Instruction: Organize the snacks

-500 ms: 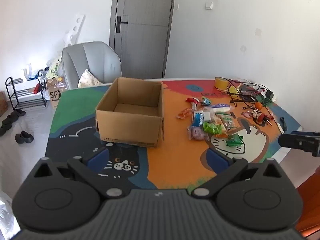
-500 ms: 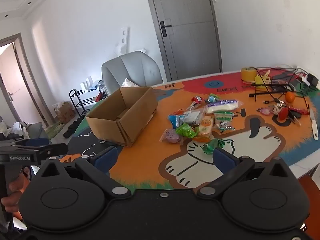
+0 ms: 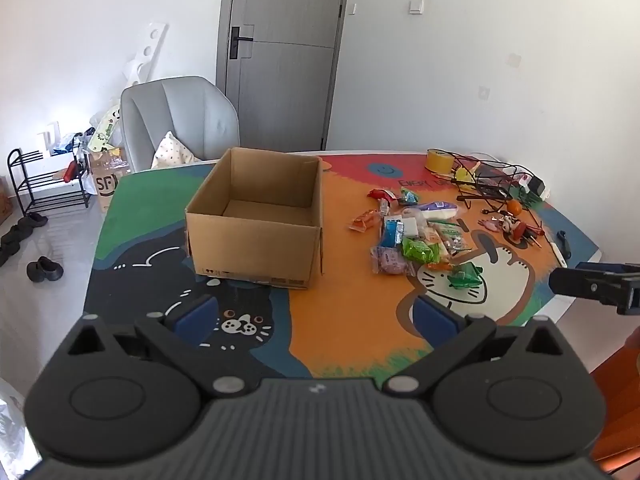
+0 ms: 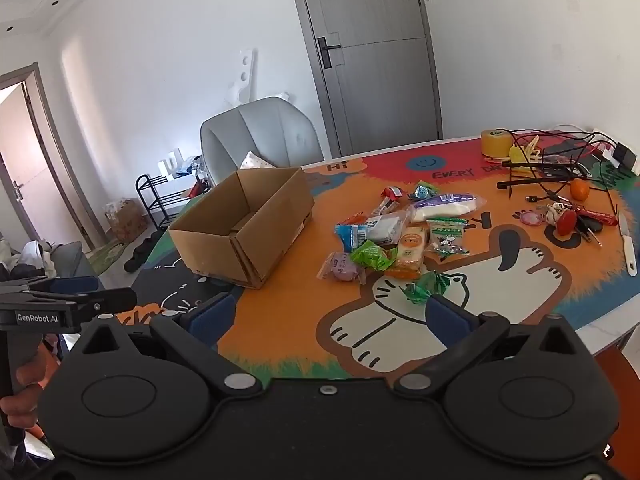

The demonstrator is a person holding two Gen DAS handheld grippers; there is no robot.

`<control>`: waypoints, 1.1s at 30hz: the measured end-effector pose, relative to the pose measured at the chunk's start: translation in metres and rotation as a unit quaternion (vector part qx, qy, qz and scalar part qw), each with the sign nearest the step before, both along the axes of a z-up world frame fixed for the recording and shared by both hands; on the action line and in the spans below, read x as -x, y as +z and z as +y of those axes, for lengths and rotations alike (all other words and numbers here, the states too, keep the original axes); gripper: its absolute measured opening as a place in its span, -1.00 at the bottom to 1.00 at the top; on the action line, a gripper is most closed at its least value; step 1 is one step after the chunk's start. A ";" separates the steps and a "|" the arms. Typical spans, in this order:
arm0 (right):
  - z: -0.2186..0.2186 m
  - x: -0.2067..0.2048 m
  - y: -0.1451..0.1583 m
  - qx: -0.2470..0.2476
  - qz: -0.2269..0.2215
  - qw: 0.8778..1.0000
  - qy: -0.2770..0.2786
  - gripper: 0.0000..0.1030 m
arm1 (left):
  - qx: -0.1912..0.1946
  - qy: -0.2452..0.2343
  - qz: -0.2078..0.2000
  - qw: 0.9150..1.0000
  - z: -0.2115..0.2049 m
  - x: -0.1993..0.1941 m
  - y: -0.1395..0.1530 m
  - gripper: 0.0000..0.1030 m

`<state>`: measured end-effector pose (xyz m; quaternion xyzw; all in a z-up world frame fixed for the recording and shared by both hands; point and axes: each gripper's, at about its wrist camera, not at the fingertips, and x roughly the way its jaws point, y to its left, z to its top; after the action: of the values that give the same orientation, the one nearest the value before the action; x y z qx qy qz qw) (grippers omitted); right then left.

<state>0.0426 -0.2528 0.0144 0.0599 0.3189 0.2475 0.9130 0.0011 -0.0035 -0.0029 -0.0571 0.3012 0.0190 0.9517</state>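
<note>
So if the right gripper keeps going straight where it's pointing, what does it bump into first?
Probably the crinkly green snack wrapper near the open right gripper, or the bare colourful cartoon table mat just before it; depth is hard to judge.

1. Left wrist view: sits behind its own blue fingers [image 3: 196,314], tilted down over the table's [image 3: 344,320] near edge, facing the cardboard box [image 3: 256,236] and grey door [image 3: 284,52].
2. Right wrist view: same downward tilt, set further right, nearer the snack pile [image 4: 396,240].
3. Shared: box, snacks, grey chair [image 4: 260,136], door.
</note>
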 end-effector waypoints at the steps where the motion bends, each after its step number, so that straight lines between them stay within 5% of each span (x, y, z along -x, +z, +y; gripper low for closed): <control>1: 0.000 0.000 0.001 0.001 -0.001 1.000 0.001 1.00 | 0.001 0.000 -0.001 1.000 0.000 0.001 0.001 1.00; 33: 0.003 0.005 0.001 0.004 -0.003 1.000 0.004 1.00 | 0.008 -0.003 -0.003 1.000 0.003 0.005 0.003 1.00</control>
<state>0.0381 -0.2501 0.0155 0.0539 0.3170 0.2503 0.9132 -0.0036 -0.0001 0.0005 -0.0637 0.2988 0.0139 0.9521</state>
